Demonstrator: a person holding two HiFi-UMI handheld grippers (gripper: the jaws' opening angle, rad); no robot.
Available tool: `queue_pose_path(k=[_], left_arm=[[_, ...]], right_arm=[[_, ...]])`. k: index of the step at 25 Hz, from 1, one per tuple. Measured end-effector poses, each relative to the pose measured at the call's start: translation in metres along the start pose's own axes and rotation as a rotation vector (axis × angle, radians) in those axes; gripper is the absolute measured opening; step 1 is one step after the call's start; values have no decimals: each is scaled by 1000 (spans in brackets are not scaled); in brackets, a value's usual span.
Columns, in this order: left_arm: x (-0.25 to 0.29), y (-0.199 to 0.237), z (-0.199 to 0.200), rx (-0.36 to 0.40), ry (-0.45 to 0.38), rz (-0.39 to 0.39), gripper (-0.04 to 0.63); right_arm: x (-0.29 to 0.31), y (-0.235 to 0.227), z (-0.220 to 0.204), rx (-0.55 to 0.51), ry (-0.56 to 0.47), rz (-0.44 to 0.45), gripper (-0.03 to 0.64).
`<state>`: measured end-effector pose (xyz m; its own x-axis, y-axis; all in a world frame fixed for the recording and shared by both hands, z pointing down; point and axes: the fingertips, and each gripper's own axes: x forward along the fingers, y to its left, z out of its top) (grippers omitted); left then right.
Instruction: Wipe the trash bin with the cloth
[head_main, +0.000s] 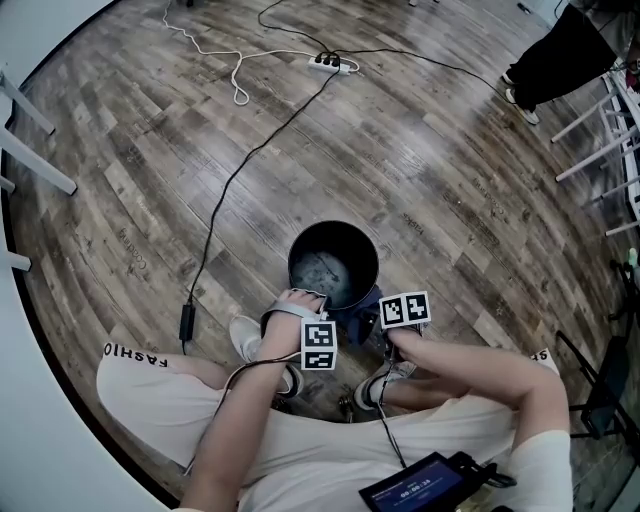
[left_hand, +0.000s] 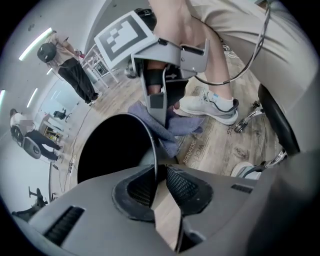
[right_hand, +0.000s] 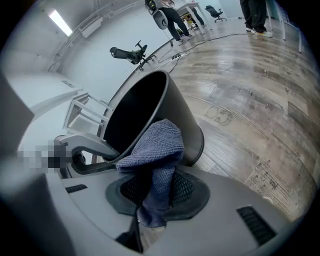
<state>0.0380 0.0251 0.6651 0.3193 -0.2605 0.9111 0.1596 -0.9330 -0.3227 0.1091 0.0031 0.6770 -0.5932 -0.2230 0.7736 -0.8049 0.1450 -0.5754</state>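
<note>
Left gripper (left_hand: 159, 175) jaws pinch round bin (left_hand: 107, 150) at thin rim; right gripper (right_hand: 156, 187) jaws clamp knitted cloth (right_hand: 155, 145) (blue).

Cream lettered trousers (head_main: 150, 400), white sneakers (left_hand: 210, 105)

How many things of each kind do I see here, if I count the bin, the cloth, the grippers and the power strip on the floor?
trash bin: 1
cloth: 1
grippers: 2 (left gripper closed on the bin's rim, right gripper holding the cloth)
power strip: 1
Total: 5
</note>
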Motion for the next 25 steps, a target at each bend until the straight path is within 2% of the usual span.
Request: queue_pose_path(k=[5,9,14,20,25], left_arm=[[0,3,11,-42,-30,-6,64],[1,3,13,-47,-31,-6,63],[1,4,14,-52,-36,-3,63],[2,6,18,-64,-34,5,63],[4,9,17,-73,-27,15,64]], right_arm=[[24,-24,2,-52,13,-9,83],[47,-47,-3,-114,45,-28,84],[83,-77,-10,-137,69,-66,83],[127,-119,-27,-83,49,-109,84],[139,-124,-30,-16,-3,-115,83]])
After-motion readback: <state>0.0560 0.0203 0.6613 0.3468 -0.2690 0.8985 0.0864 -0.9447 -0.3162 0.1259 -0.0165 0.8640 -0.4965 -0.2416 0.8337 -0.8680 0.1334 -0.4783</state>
